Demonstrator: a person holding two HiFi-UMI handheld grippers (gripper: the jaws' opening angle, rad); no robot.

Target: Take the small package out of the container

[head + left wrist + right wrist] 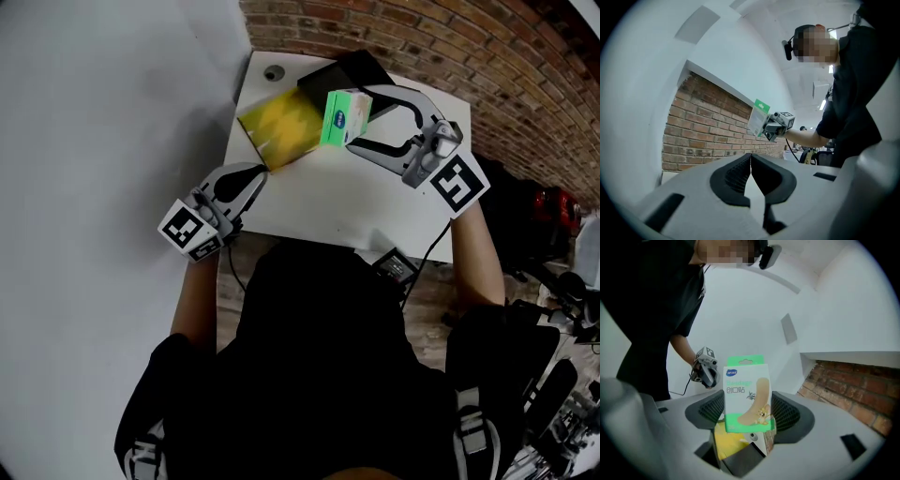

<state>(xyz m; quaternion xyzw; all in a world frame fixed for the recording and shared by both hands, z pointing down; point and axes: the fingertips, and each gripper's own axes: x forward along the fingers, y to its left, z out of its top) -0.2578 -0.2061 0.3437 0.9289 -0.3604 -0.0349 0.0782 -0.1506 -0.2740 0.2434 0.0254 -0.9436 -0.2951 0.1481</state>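
A small green and white bandage box (746, 394) is raised above the table, and my right gripper (747, 411) is shut on it with a pad on each side. In the head view the box (343, 117) hangs in the right gripper (356, 119) over the far part of the white table (356, 202). Below it lie a yellow packet (277, 127) and a black container (349, 73). My left gripper (255, 176) hovers at the table's near left corner, its jaws shut and empty. The left gripper (751, 161) looks level toward the box (759, 116).
A brick wall (450, 56) runs behind and to the right of the table. A white wall (103, 122) stands on the left. A cable and a small black device (396, 267) sit at the table's near edge. A round hole (273, 71) marks the far left corner.
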